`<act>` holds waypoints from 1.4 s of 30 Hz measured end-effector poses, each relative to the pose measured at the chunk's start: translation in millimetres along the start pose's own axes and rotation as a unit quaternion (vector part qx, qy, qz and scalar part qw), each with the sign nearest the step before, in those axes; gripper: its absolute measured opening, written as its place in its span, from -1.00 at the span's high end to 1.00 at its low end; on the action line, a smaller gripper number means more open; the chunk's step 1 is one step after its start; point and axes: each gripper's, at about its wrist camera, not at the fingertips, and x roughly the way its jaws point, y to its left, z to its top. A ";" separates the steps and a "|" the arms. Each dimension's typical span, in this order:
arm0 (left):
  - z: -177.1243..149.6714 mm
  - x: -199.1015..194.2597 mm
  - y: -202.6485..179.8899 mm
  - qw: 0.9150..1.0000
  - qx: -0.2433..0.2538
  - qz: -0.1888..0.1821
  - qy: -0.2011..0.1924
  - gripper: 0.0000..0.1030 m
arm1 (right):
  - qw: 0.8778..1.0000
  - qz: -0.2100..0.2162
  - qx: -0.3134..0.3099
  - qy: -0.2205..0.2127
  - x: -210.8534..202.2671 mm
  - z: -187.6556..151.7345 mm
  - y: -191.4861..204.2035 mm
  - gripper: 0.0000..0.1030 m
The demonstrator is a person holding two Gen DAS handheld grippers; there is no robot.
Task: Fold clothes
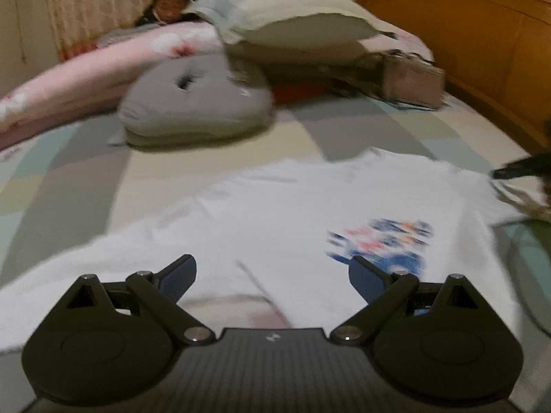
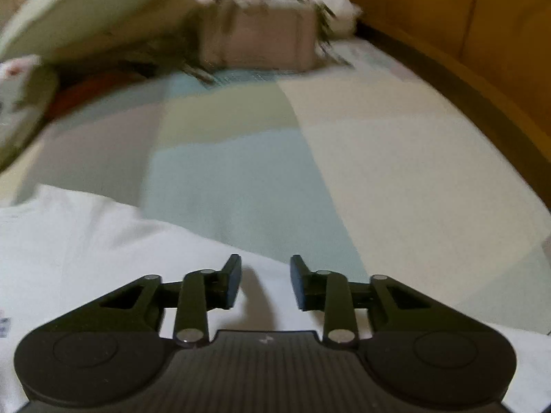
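— Well, where does the white T-shirt (image 1: 275, 213) lie?
— Spread flat on the patchwork bed sheet (image 2: 241, 172), near the bed's front edge, its blue and red print (image 1: 382, 241) facing up.

— And the left gripper (image 1: 272, 275)?
— Released, jaws wide apart above the shirt, gripping nothing.

— The right gripper (image 2: 265, 282)?
— Also parted, narrower, poised over the shirt's edge where white cloth meets the sheet.

— Beyond the shirt?
— A grey cushion (image 1: 196, 103), a pink quilt (image 1: 86, 72) and pillows (image 1: 282, 13) crowd the far edge; a person (image 1: 168, 0) sits behind them, beside the wooden headboard (image 1: 465, 34).
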 end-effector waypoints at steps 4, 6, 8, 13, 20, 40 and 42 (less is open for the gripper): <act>1.6 61.7 42.8 0.998 -0.050 0.027 0.011 -0.87 | 0.999 0.016 -0.022 -0.026 -25.0 -17.1 22.7 -0.18; -8.0 85.6 61.3 0.994 -0.091 0.038 0.042 -0.86 | 0.999 0.015 -0.034 -0.033 -32.1 -26.0 31.8 -0.20; -24.3 92.5 72.0 0.991 -0.114 0.041 0.055 -0.85 | 0.998 0.015 -0.046 -0.040 -39.3 -34.8 41.0 -0.28; -54.4 72.5 75.1 0.992 -0.105 0.048 0.056 -0.87 | 0.998 0.011 -0.053 -0.040 -45.3 -57.4 57.1 -0.52; -23.9 62.6 90.1 0.993 -0.083 0.082 0.028 -0.88 | 1.000 -0.003 -0.009 -0.029 -26.7 -84.1 61.2 -0.79; 12.9 94.7 99.3 0.979 -0.186 0.042 0.069 -0.91 | 0.999 0.025 0.009 -0.042 -36.5 -98.3 51.8 -1.00; 16.5 116.1 101.5 0.974 -0.207 0.035 0.088 -0.91 | 0.999 0.022 0.004 -0.041 -36.4 -98.6 53.4 -1.00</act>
